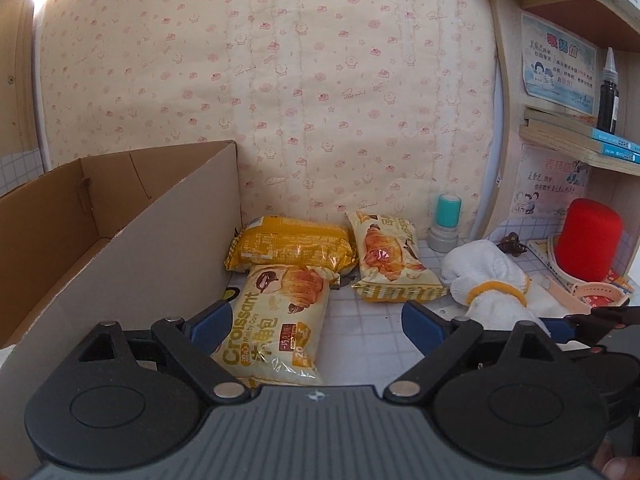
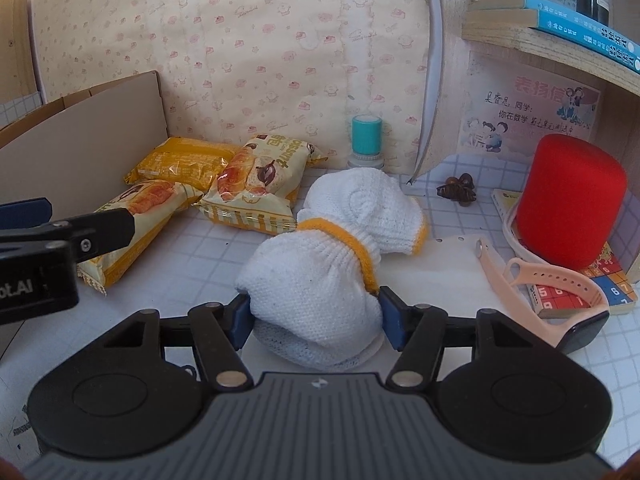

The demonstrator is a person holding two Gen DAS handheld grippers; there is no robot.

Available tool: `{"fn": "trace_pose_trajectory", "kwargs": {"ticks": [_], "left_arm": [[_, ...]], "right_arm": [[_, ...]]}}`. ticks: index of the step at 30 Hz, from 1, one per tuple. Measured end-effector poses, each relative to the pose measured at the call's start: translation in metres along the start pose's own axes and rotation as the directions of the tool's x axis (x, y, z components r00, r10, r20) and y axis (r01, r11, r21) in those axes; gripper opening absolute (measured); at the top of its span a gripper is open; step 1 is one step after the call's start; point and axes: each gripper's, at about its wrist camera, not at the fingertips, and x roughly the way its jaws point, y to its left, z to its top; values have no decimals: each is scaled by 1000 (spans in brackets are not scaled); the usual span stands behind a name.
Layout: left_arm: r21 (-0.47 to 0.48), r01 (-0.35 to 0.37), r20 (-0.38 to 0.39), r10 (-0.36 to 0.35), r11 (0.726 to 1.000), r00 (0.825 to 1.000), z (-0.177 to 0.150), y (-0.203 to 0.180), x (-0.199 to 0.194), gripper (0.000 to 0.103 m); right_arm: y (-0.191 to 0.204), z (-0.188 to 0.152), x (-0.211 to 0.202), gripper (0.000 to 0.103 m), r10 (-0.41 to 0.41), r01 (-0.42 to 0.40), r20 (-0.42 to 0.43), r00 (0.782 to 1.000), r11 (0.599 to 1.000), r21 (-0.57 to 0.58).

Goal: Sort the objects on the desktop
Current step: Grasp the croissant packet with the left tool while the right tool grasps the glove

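Note:
Three croissant packets lie on the tiled desk: the nearest (image 1: 276, 328) (image 2: 136, 216), a yellow one behind it (image 1: 292, 246) (image 2: 184, 164), and one to the right (image 1: 386, 256) (image 2: 256, 184). My left gripper (image 1: 316, 320) is open, its left pad beside the nearest packet. A bundle of white knit gloves with yellow cuffs (image 2: 324, 268) (image 1: 488, 276) lies on a white sheet. My right gripper (image 2: 316, 316) has both blue pads pressed on the bundle's sides.
An open cardboard box (image 1: 120, 232) (image 2: 80, 140) stands at the left. A teal stamp (image 1: 446, 220) (image 2: 366, 138), brown hair clip (image 2: 456, 190), red cylinder (image 2: 572, 204) (image 1: 588, 240), pink watch strap (image 2: 552, 284) and sudoku booklet (image 2: 600, 280) are at the right, under shelves with books (image 2: 560, 20).

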Motion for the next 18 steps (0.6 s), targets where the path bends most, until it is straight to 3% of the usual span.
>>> {"fn": "trace_pose_trajectory", "kwargs": {"ticks": [5, 11, 13, 16, 18], "left_arm": [[-4, -27, -73, 26, 1000, 997, 1, 1, 25, 93], [27, -61, -93, 63, 998, 994, -1, 0, 43, 93], [26, -77, -88, 79, 997, 993, -1, 0, 46, 88], [34, -98, -71, 101, 995, 992, -4, 0, 50, 74], [43, -116, -53, 119, 992, 992, -6, 0, 49, 52]], "right_arm": [[3, -1, 1, 63, -4, 4, -5, 1000, 1000, -21], [5, 0, 0, 63, -12, 11, -5, 1000, 999, -37], [8, 0, 0, 63, -23, 23, -3, 1000, 998, -57], [14, 0, 0, 64, -43, 43, -1, 999, 996, -82], [18, 0, 0, 63, -49, 48, 1, 999, 994, -99]]}}
